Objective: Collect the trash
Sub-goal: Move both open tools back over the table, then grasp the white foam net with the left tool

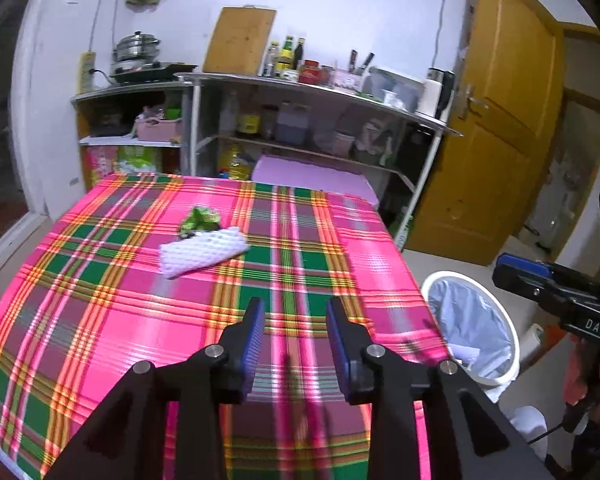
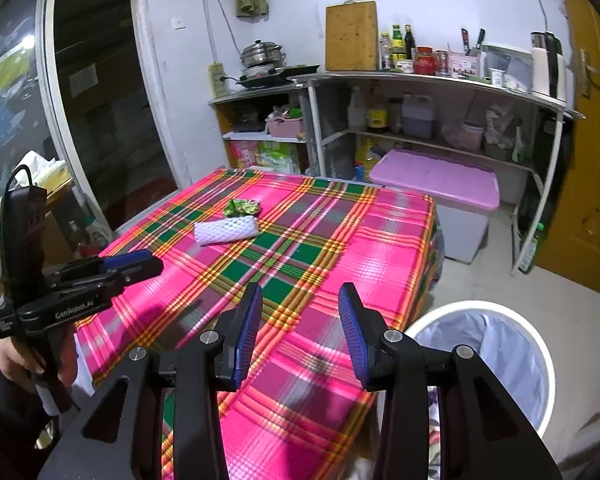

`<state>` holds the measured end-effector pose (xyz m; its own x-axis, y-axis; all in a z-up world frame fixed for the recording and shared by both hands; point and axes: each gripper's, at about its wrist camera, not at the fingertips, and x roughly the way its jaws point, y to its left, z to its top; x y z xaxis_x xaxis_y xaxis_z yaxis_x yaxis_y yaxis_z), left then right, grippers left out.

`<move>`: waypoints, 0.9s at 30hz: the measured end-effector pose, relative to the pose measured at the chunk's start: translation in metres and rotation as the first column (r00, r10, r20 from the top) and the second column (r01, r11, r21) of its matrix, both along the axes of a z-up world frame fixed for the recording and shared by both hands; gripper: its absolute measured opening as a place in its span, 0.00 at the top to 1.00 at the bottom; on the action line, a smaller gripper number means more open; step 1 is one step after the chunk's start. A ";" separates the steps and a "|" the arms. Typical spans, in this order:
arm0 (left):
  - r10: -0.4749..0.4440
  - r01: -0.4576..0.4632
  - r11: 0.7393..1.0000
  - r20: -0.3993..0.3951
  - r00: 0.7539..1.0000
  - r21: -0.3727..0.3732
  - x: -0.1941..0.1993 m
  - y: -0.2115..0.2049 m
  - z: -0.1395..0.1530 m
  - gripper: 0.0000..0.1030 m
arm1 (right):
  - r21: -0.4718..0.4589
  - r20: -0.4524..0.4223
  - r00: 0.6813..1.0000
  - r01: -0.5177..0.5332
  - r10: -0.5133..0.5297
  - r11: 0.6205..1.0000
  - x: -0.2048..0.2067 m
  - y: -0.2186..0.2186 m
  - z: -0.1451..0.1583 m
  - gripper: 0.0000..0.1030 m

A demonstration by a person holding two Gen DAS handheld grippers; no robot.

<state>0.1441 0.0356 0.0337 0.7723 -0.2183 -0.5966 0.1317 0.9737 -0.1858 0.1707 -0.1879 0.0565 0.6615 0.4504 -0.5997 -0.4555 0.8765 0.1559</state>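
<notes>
A white foam net sleeve (image 1: pixel 202 254) lies on the pink plaid tablecloth (image 1: pixel 100 320), with a crumpled green wrapper (image 1: pixel 200 220) touching its far side. Both also show in the right wrist view, the sleeve (image 2: pixel 225 231) and the wrapper (image 2: pixel 241 206). My left gripper (image 1: pixel 294 316) is open and empty above the table's near part, well short of the trash. My right gripper (image 2: pixel 300 300) is open and empty over the table's near right corner. A white bin with a pale liner (image 1: pixel 474 320) stands on the floor right of the table, also in the right wrist view (image 2: pixel 496 356).
Metal shelves (image 2: pixel 420 80) with bottles, jars, a cutting board and a pot stand behind the table. A pink-lidded box (image 2: pixel 436 178) sits beyond the table's far edge. A yellow door (image 1: pixel 492 120) is at the right. A glass door (image 2: pixel 100 100) is at the left.
</notes>
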 end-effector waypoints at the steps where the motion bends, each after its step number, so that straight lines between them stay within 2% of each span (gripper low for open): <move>1: 0.010 -0.010 1.000 0.000 1.000 0.003 0.001 0.005 -0.001 0.69 | -0.001 -0.002 1.000 -0.005 0.005 1.000 0.002 0.002 -0.001 0.60; 3: 0.027 -0.027 1.000 -0.001 1.000 0.011 0.004 0.013 -0.003 0.68 | -0.005 -0.009 1.000 -0.014 0.014 1.000 0.008 0.006 -0.002 0.60; 7: 0.045 -0.045 0.999 0.005 0.999 0.030 0.013 0.028 -0.005 0.58 | -0.016 -0.020 0.999 -0.034 0.034 0.999 0.018 0.015 -0.005 0.60; 15: 0.052 -0.052 0.996 0.003 0.999 0.072 0.049 0.053 -0.013 0.58 | -0.024 -0.043 0.997 -0.058 0.057 0.998 0.039 0.028 -0.013 0.58; 23: 0.014 -0.013 0.994 -0.010 1.000 0.106 0.098 0.069 -0.032 0.58 | -0.035 -0.071 0.995 -0.074 0.071 0.997 0.059 0.041 -0.025 0.58; 27: -0.016 0.018 0.994 -0.025 1.000 0.104 0.127 0.078 -0.044 0.53 | -0.043 -0.085 0.994 -0.078 0.074 0.996 0.067 0.046 -0.031 0.58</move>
